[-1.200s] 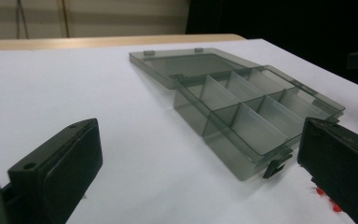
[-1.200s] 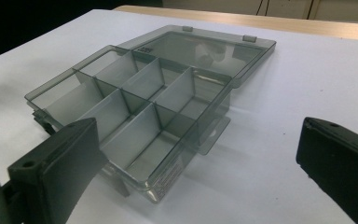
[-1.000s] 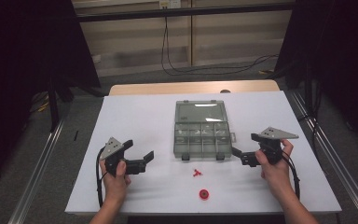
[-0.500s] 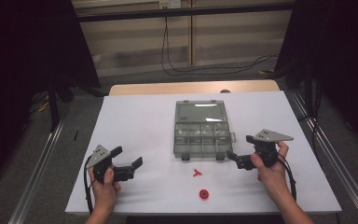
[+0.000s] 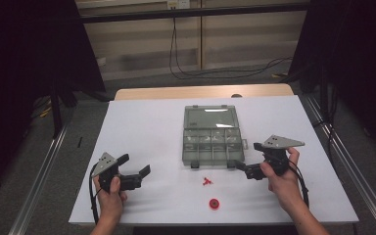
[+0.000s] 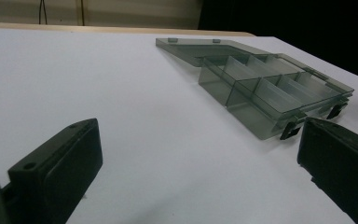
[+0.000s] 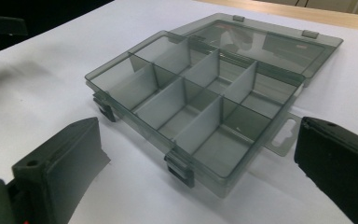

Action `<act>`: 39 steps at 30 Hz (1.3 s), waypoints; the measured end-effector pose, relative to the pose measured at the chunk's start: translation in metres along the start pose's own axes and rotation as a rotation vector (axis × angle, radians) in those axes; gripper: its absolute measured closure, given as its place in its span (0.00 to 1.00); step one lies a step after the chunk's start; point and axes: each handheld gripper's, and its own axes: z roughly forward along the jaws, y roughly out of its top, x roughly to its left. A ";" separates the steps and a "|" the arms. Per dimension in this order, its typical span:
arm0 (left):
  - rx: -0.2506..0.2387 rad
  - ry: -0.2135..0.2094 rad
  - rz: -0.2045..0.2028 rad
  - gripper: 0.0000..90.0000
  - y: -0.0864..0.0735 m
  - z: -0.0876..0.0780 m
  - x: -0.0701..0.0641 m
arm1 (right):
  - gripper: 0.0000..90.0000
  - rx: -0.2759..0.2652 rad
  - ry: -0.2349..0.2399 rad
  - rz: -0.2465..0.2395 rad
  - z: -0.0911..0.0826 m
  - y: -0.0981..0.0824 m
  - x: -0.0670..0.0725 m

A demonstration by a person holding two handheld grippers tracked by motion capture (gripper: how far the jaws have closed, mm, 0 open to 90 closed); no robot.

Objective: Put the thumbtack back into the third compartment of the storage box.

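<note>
On the white table (image 5: pixel 152 127), a smoky clear compartment box (image 5: pixel 212 144) lies open at the middle, lid folded back flat. The right gripper (image 5: pixel 245 169) hovers just beside its front right corner, jaws apart and empty. The left gripper (image 5: pixel 139 172) hangs well apart to the left, jaws spread wide. A small red piece (image 5: pixel 206 182) and a red ring (image 5: pixel 215 203) lie in front of the box.

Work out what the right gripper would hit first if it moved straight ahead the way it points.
Probably the open clear box: the right gripper has its jaws apart and aimed at the box's near corner, close in front.
</note>
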 end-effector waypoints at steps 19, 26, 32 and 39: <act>0.001 -0.002 0.010 0.00 0.000 0.000 0.000 | 0.04 0.042 0.138 -0.053 0.014 0.010 0.031; 0.002 -0.012 0.012 0.00 -0.001 0.001 0.001 | 0.11 0.069 0.190 -0.080 0.019 0.011 0.042; -0.004 -0.010 0.003 0.00 -0.001 0.002 -0.001 | 0.29 0.094 0.223 -0.089 0.025 0.010 0.051; 0.009 -0.009 0.015 0.01 -0.001 0.002 0.000 | 0.49 0.146 0.191 -0.111 0.037 0.003 0.061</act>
